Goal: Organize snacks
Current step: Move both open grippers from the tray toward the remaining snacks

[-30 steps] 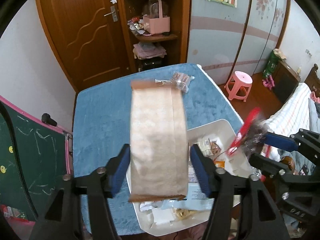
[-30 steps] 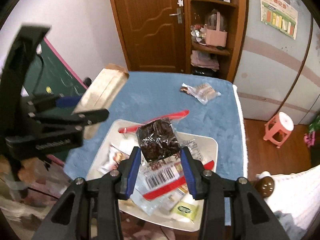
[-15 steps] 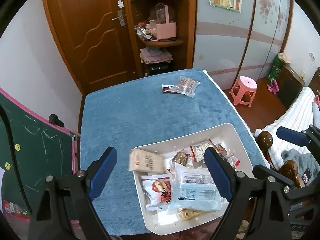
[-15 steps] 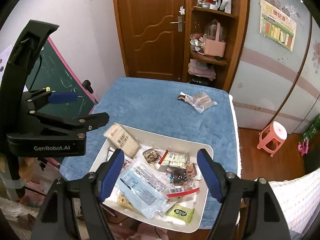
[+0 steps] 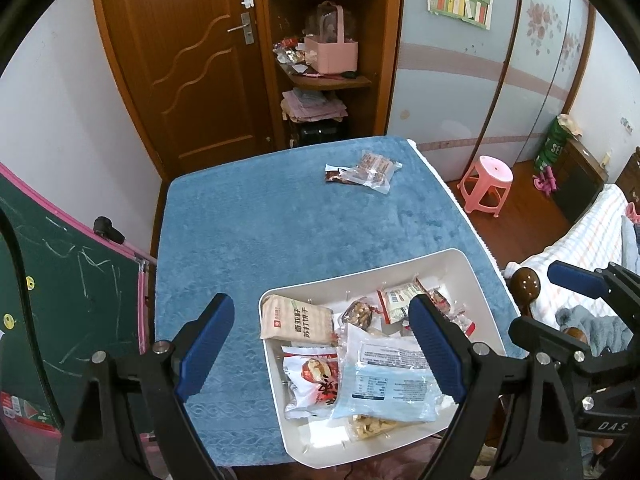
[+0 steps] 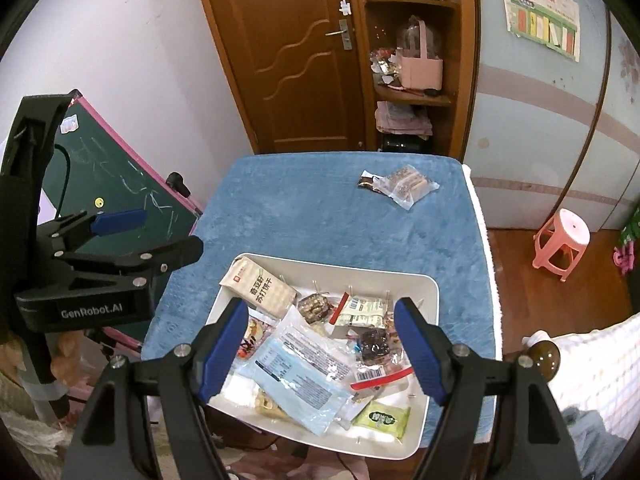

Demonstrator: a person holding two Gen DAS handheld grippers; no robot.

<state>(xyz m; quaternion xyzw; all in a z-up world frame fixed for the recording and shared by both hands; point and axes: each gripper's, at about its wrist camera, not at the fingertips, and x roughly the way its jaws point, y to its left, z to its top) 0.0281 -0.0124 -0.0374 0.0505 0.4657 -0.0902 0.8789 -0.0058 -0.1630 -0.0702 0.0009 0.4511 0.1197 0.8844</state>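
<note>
Snack packets in white tray, below open, empty right claw

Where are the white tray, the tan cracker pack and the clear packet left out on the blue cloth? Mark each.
white tray (image 6: 430,292), right wrist view, far right rim.
tan cracker pack (image 5: 298,318), left wrist view, printed face.
clear packet (image 6: 406,186), right wrist view, middle.

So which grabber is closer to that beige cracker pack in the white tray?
Left. The left gripper hangs open right above the cracker pack, at the tray's left end. The right gripper hangs open over the tray's middle, to the pack's right.
</note>
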